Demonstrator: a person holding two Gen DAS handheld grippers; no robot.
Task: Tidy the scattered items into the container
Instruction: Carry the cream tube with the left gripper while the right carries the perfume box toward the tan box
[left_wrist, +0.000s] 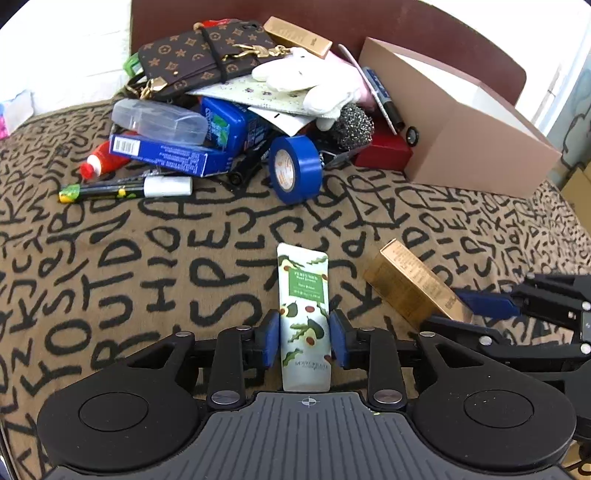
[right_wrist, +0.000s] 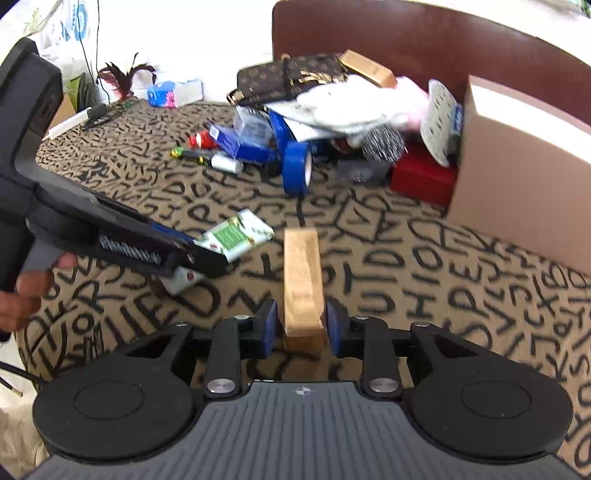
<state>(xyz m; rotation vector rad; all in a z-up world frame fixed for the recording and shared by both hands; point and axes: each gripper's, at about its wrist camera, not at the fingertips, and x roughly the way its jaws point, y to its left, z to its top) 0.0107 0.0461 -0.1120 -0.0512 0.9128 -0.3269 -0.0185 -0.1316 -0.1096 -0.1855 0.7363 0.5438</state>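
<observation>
- Left gripper (left_wrist: 304, 338) clamped on the hand cream tube (left_wrist: 303, 314) — blue pads pressed against both its sides, tube pointing forward over the patterned blanket (left_wrist: 110, 277).
- Right gripper (right_wrist: 301, 328) closed on the gold box (right_wrist: 303, 286), held lengthwise between the pads.
- Sat at the far right — the tan container (left_wrist: 461, 122), open side facing the pile.
- Lay heaped beside it: monogram wallet (left_wrist: 207, 51), white glove (left_wrist: 306, 83), blue tape roll (left_wrist: 295, 168), steel scrubber (left_wrist: 352, 125), red box (left_wrist: 384, 151).
</observation>
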